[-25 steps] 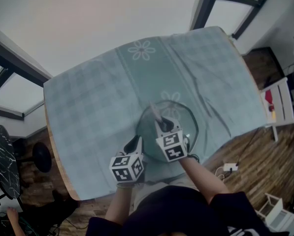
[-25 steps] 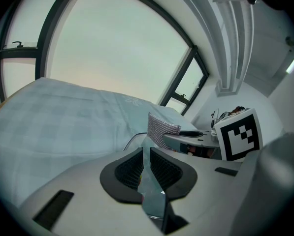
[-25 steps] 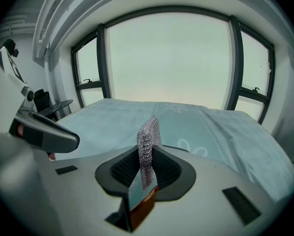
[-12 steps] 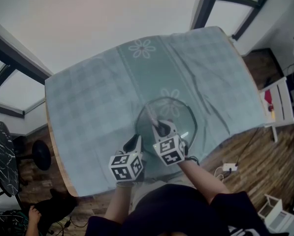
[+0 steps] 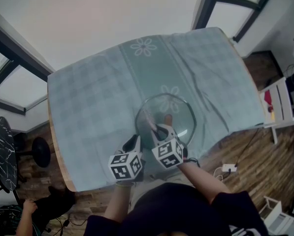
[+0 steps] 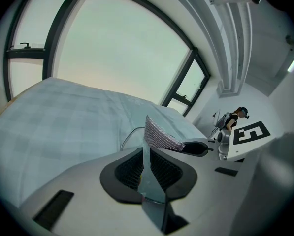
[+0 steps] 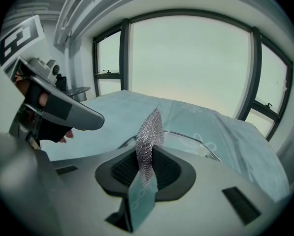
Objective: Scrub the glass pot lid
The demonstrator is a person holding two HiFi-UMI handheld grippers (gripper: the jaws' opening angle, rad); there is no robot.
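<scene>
Head view: one table (image 5: 68,132) under a checked tablecloth (image 5: 97,97). On it lies one glass pot lid (image 5: 180,113) with one knob (image 5: 168,118), near the front edge. There are two grippers and one mesh scrubber (image 5: 147,121). Over the last second the right gripper (image 5: 157,130) has drawn back toward the person, uncovering the knob.

Left gripper view: the left gripper (image 5: 136,142) has its jaws nearly together, clamped on the lid's rim.

Right gripper view: the jaws pinch the scrubber over the lid.
</scene>
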